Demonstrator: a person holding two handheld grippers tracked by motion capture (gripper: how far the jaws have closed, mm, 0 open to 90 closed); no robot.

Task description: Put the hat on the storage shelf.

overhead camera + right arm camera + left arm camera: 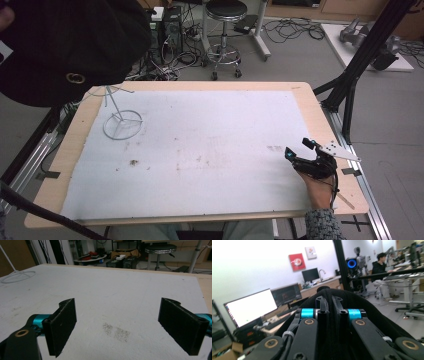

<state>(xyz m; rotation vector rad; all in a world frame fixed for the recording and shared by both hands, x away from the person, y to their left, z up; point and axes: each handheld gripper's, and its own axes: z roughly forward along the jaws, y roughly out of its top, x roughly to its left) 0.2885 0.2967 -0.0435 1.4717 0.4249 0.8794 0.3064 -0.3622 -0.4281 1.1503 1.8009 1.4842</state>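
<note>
A black cap [70, 47] fills the high view's upper left; the left gripper [329, 306] pinches its fabric. The right gripper [300, 150], lower right on the tabletop [310, 100], has fingers [62, 325] spread.

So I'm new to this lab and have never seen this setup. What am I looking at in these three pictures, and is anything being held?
There is no robot here: a person holds a hand-operated two-jaw gripper in each hand. The high view looks down on a wooden table covered by a white mat. On the mat stands a white wire stand with a ring base, toward the far left. The right gripper rests at the mat's right edge, in the person's hand. The right gripper view looks along its jaws, which stand wide apart with nothing between them. The left gripper view looks along the left gripper, lifted up and facing the room; its jaws are closed on a black cap, which also appears at the top left of the high view.
</note>
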